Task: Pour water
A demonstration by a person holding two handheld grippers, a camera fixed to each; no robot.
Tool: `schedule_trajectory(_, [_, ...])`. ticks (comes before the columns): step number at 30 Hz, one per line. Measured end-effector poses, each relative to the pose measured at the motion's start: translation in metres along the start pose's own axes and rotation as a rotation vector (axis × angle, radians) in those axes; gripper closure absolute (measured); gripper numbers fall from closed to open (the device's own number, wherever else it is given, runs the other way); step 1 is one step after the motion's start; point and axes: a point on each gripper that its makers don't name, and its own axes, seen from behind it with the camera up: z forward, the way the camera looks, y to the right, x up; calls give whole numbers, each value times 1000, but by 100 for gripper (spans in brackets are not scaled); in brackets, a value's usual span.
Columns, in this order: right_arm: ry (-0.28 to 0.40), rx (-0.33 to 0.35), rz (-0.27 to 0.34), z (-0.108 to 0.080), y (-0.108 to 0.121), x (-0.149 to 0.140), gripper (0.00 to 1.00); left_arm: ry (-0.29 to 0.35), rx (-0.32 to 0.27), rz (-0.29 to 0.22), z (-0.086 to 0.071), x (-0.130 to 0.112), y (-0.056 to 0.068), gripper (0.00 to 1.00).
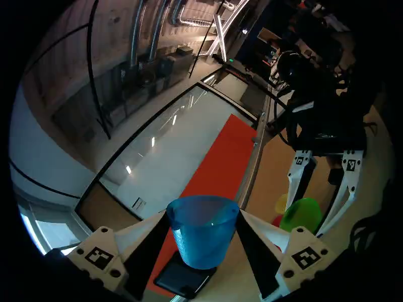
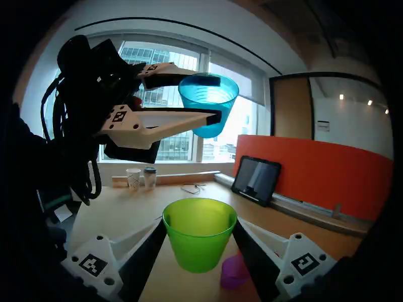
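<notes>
A translucent blue cup (image 1: 202, 241) sits between my left gripper's (image 1: 202, 220) fingers, which are shut on its sides. In the right gripper view that blue cup (image 2: 207, 103) hangs upright, high above the table, held by the left gripper (image 2: 217, 98). My right gripper (image 2: 200, 226) is shut on a green cup (image 2: 200, 241), lower and nearer than the blue one. The left gripper view shows the green cup (image 1: 301, 214) farther off in the right gripper (image 1: 305, 216). I cannot tell whether either cup holds water.
A wooden table (image 2: 126, 211) carries a propped tablet (image 2: 256, 179), two paper cups (image 2: 133, 177) by the window, and a purple cup (image 2: 234, 272) beside the green one. An orange partition (image 2: 322, 171) borders the table. A yellow object (image 1: 282, 204) lies behind the green cup.
</notes>
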Motion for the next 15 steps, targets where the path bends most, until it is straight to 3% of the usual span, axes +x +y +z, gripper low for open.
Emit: schedule_trajectory(15, [17,-3,8,0,2,3,9,-4,-3,95,-2,7,3,13])
